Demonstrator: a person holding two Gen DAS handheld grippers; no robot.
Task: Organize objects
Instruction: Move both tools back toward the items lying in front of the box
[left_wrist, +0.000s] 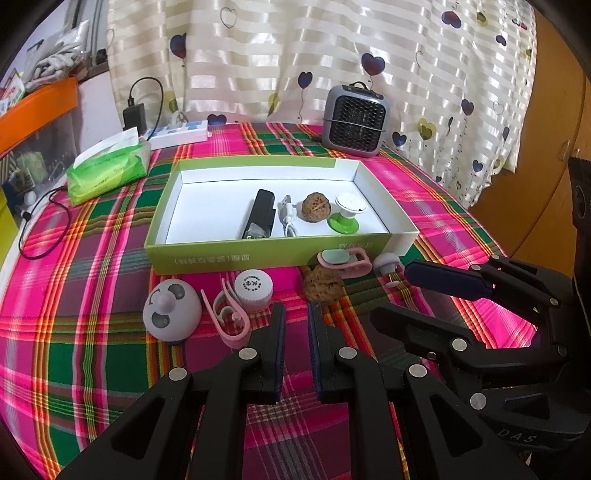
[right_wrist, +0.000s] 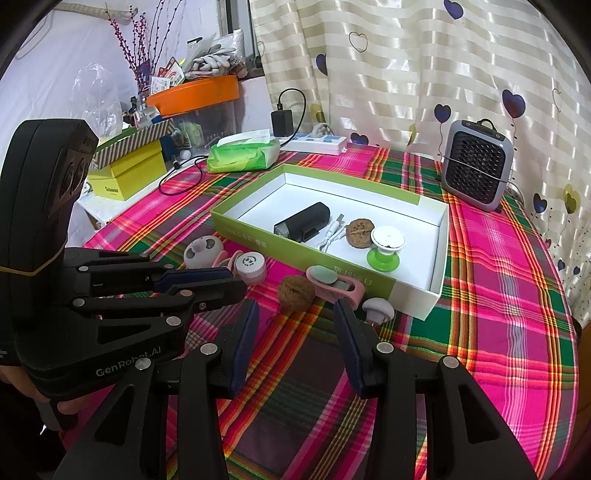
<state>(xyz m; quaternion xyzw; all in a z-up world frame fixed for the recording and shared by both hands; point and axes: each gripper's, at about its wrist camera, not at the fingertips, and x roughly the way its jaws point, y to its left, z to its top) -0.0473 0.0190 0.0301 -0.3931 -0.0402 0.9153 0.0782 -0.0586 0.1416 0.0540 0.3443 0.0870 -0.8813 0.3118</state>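
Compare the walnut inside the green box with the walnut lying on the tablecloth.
The walnut in the box lies on the white floor of the green box, close between a white cable and a green-and-white knob. The walnut on the cloth sits outside the box's front wall, beside a pink clip. The boxed one shows its seam line to the camera; the loose one shows a rounded, pitted side. Both are brown, wrinkled and held by neither gripper.
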